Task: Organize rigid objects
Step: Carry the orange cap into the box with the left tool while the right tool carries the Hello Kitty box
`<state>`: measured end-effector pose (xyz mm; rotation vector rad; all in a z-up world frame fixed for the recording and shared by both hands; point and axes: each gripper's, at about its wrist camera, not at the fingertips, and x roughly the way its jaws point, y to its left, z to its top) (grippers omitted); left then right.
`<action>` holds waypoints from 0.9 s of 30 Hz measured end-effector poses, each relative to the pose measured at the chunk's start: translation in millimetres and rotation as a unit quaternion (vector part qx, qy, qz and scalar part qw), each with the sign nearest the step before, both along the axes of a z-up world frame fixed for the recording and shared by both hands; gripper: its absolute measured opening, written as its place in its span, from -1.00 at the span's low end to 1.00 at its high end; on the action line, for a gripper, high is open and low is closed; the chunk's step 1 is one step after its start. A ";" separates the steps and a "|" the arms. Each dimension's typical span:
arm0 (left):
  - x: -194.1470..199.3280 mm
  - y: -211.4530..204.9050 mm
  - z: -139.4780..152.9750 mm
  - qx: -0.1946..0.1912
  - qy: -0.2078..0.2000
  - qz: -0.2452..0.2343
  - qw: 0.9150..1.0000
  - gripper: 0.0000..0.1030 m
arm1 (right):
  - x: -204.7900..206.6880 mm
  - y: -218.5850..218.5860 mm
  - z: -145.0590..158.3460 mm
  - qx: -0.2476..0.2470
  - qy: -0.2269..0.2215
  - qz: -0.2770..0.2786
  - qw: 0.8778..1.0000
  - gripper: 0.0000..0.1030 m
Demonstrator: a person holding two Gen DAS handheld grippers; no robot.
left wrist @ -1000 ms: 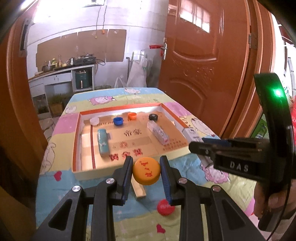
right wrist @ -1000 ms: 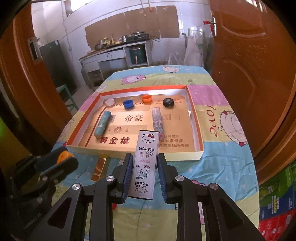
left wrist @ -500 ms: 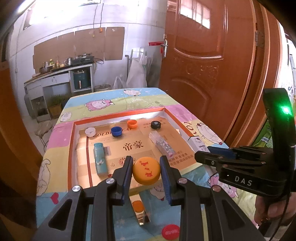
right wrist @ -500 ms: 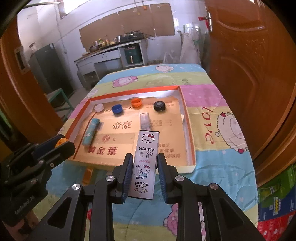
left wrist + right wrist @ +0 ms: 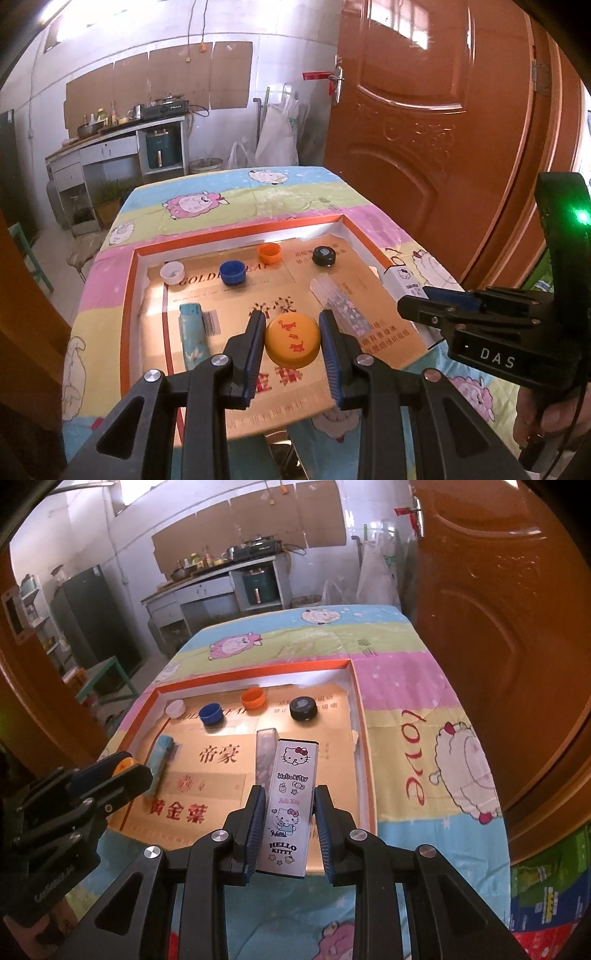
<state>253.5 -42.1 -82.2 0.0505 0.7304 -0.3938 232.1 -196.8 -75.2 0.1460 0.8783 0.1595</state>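
Four caps (image 5: 232, 272) and two slim cases (image 5: 192, 338) in tray (image 5: 130, 295)

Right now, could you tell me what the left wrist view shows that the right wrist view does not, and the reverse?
Only the left wrist view shows the top of the orange cap with its red markings, gripped in the left gripper, and a person's hand at the right edge.

Only the right wrist view shows the full printed face of the Hello Kitty box held in the right gripper, plus a dark fridge.

Both show the orange-rimmed tray holding white, blue, orange and black caps.
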 end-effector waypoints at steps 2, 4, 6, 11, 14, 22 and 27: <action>6.1 -1.5 -1.2 0.001 0.002 0.001 1.000 -0.41 | 6.2 0.0 -0.9 -0.001 0.000 0.003 1.000 -0.46; 13.7 -3.4 -3.3 0.003 0.005 0.001 1.000 -0.41 | 12.8 -0.1 -2.6 -0.004 0.001 0.005 1.000 -0.46; 20.1 -4.9 -5.0 0.004 0.007 0.001 1.000 -0.41 | 18.2 0.1 -4.6 -0.008 0.002 0.008 1.000 -0.46; 37.9 -7.6 -13.5 0.010 0.019 0.005 1.000 -0.41 | 31.9 -2.6 -10.8 -0.012 0.005 0.014 1.000 -0.46; 47.0 -8.0 -18.0 0.014 0.026 0.009 1.000 -0.41 | 39.0 -3.8 -14.3 -0.012 0.009 0.016 1.000 -0.46; 63.4 -7.0 -28.0 0.021 0.037 0.016 0.999 -0.41 | 53.0 -2.2 -22.7 -0.014 0.014 0.026 0.999 -0.46; 71.9 -7.5 -35.0 0.022 0.049 0.019 0.998 -0.41 | 60.1 -0.2 -28.5 -0.017 0.020 0.029 0.999 -0.46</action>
